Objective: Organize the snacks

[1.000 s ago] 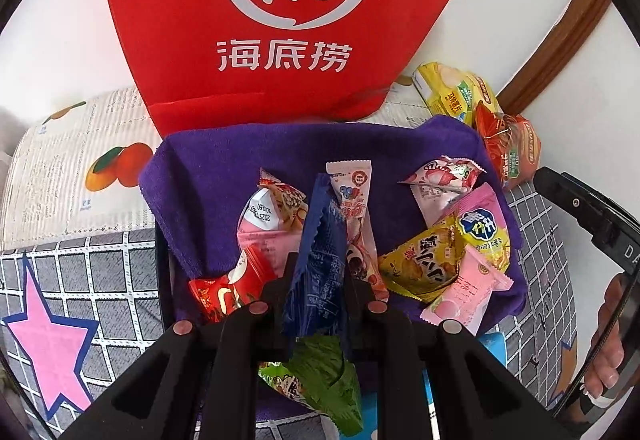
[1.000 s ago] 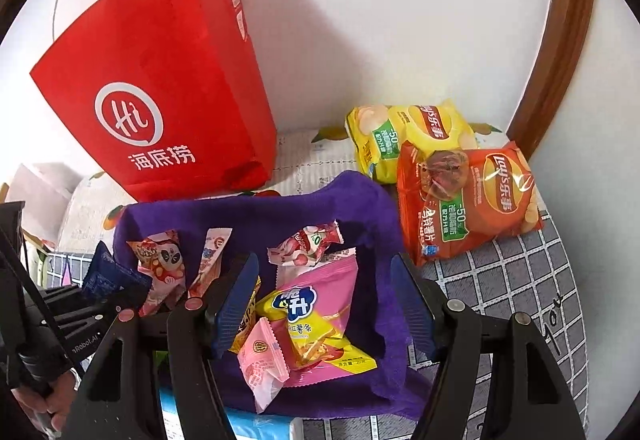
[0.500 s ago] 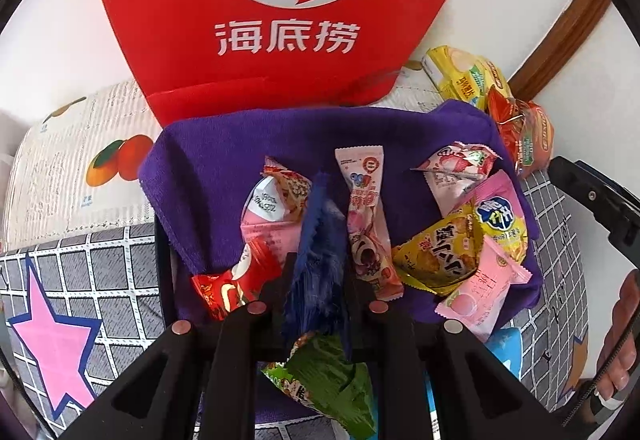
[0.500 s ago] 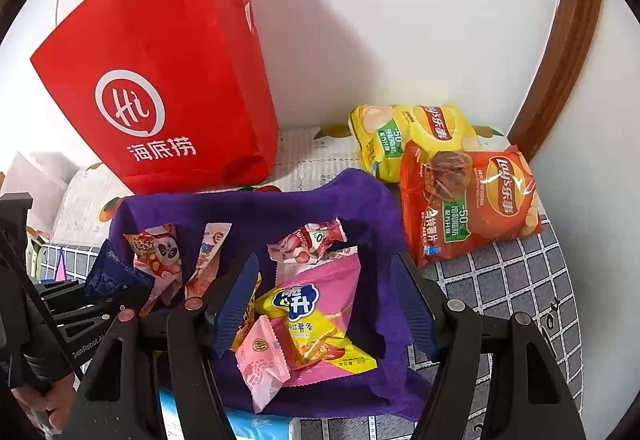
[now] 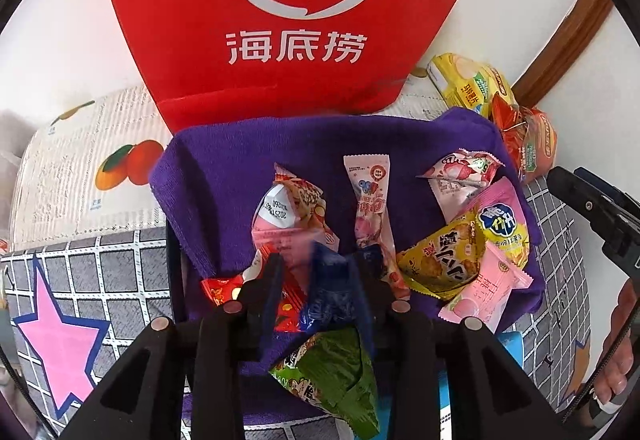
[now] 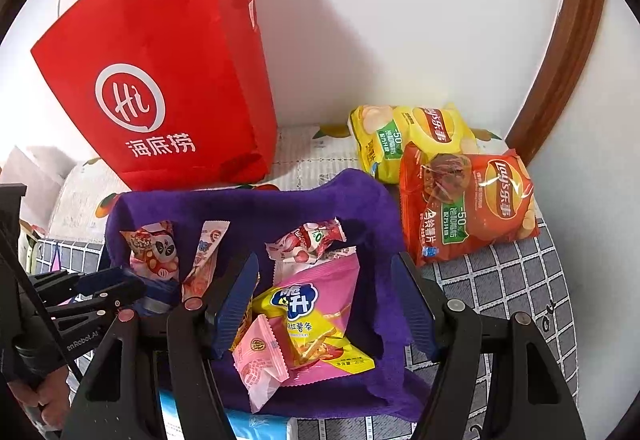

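Checked surface (image 5: pixel 104 280) by white wall, purple-lined basket (image 5: pixel 240 175) w/ snacks. Left gripper (image 5: pixel 318 290) jaws opening: blue packet (image 5: pixel 330 292), pinched upright a sec ago, now slumps loose between them into the basket, so that drop looks done. Right gripper (image 6: pixel 324 304) hangs open, empty.

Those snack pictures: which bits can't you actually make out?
- Dark blue packet, left wrist view: blurred between the opening left gripper; label unreadable.
- Green packet, left wrist view: partly under the gripper, print cut short.
- Red bag, both views: only its outside shows; contents hidden.
- Light blue thing, right wrist view: covered by the purple cloth and cut by the bottom edge.
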{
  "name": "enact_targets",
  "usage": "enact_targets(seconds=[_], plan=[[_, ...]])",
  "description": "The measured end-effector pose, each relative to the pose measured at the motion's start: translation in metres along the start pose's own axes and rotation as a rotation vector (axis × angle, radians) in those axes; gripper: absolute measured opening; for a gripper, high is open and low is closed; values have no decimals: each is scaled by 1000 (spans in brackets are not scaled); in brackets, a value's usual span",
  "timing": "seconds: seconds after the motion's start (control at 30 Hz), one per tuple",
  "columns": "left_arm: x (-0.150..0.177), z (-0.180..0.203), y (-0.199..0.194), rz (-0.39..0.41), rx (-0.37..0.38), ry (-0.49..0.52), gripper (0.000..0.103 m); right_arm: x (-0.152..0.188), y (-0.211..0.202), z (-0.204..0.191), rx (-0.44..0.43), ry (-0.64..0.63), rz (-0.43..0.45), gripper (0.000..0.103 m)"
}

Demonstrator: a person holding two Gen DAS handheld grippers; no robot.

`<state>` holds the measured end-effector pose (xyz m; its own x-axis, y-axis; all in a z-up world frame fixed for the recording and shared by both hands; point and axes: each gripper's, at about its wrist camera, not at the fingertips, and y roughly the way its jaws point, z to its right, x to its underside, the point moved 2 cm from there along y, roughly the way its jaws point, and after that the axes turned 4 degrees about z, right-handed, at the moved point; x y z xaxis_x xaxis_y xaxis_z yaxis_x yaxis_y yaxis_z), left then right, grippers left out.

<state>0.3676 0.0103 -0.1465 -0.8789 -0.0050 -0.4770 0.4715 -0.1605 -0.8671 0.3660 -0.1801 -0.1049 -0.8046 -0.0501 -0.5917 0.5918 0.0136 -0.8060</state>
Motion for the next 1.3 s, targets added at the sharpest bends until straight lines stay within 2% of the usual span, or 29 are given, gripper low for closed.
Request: enact_targets(seconds=[0.37, 0.47, 0.57, 0.63, 0.77, 0.83, 0.97, 1.17, 1.3], plan=[[-3, -1, -20, 63, 7, -16, 32, -1, -11, -1, -11, -5, 26, 69], [-5, 0, -27, 89, 19, -22, 36, -3, -20, -1, -21, 5, 46, 69], [-6, 4, -41, 145, -37, -6, 37, -4, -33, -1, -36, 15, 68, 69], [-7, 8, -51, 177, -60, 20, 42, -5, -42, -3, -42, 16, 85, 69], [-6, 14, -72, 221, -41, 38, 43, -3, -69, -11, -64, 22, 134, 69], [-3, 17, -86, 250, -36, 43, 47, 3, -85, -16, -85, 27, 162, 69], [14, 22, -105, 257, -26, 50, 50, 27, -107, -25, -63, -13, 151, 69], [63, 33, -132, 265, 20, 54, 50, 71, -132, -27, -90, 34, 109, 69], [95, 39, -154, 292, 13, 61, 50, 108, -150, -27, -72, 53, 97, 69]])
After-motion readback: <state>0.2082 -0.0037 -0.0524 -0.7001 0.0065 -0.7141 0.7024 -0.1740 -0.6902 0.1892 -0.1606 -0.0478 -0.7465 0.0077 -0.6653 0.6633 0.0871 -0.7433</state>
